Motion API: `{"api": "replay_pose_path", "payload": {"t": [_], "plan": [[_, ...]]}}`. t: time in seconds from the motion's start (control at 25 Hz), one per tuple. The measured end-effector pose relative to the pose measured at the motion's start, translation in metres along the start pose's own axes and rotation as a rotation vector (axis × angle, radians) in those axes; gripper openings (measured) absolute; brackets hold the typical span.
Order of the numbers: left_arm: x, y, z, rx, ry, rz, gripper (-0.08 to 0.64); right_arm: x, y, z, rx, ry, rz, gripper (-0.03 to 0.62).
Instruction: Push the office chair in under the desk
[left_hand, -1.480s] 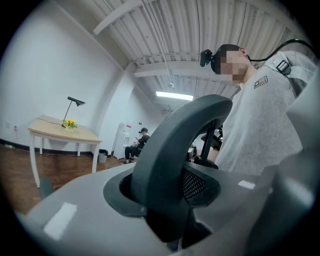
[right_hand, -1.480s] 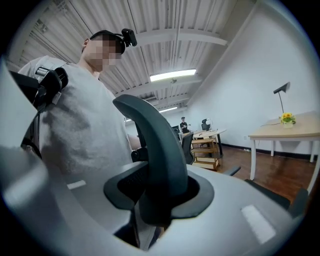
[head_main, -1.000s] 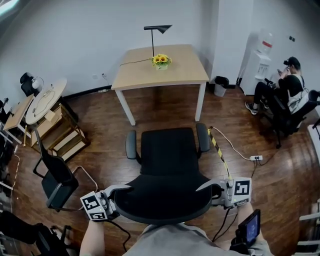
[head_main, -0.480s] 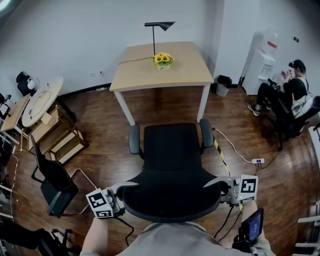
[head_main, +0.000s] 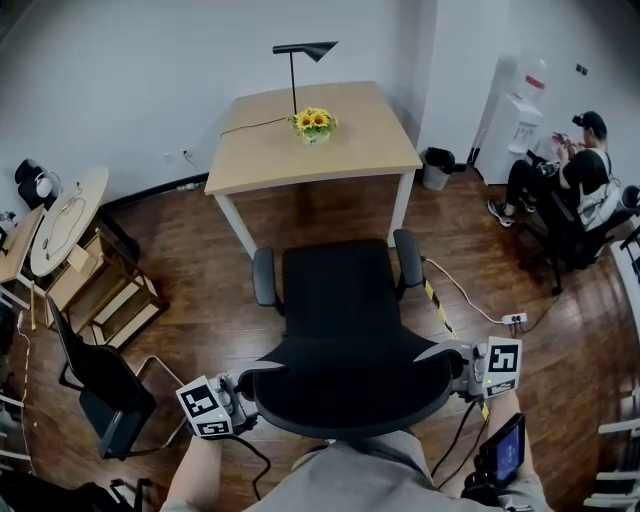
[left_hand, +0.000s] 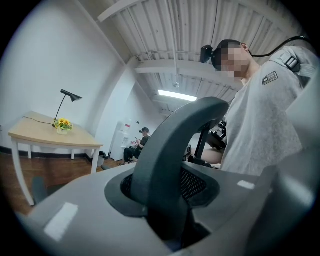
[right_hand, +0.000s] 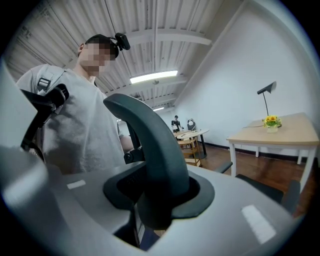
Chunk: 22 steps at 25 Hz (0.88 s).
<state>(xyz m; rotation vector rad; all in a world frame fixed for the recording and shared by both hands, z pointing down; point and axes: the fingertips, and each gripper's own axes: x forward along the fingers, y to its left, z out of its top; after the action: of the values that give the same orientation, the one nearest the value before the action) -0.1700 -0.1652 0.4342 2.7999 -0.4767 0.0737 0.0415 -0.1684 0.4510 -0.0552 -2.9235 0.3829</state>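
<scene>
Now we are clamping the left hand-held gripper (head_main: 250, 380) and right hand-held gripper (head_main: 442, 356) on the chair's (head_main: 338, 300) stiff back rim; standing ahead of them, short of the worktop (head_main: 270, 150), it probably rolls easily.

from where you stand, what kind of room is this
Most likely an office: a desk with a lamp on it, a black chair facing it, and a water dispenser in the corner.
</scene>
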Motion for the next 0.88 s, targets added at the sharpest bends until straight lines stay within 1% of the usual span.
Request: {"api": "replay_pose_path", "payload": {"t": [0.28, 0.56, 0.72, 0.88], "plan": [[0.013, 0.045, 0.015, 0.008, -0.004, 0.002, 0.156, 0.0, -0.044, 0.012, 0.004, -0.026, -0.007, 0.146], [0.023, 0.092, 0.029, 0.002, 0.002, 0.013, 0.156, 0.002, -0.092, 0.028, -0.007, -0.05, 0.043, 0.14], [0.027, 0.124, 0.039, -0.002, 0.005, 0.013, 0.156, 0.006, -0.122, 0.04, -0.016, -0.086, 0.062, 0.135], [0.03, 0.155, 0.048, 0.0, 0.004, 0.018, 0.158, 0.011, -0.152, 0.049, -0.027, -0.089, 0.074, 0.133]]}}
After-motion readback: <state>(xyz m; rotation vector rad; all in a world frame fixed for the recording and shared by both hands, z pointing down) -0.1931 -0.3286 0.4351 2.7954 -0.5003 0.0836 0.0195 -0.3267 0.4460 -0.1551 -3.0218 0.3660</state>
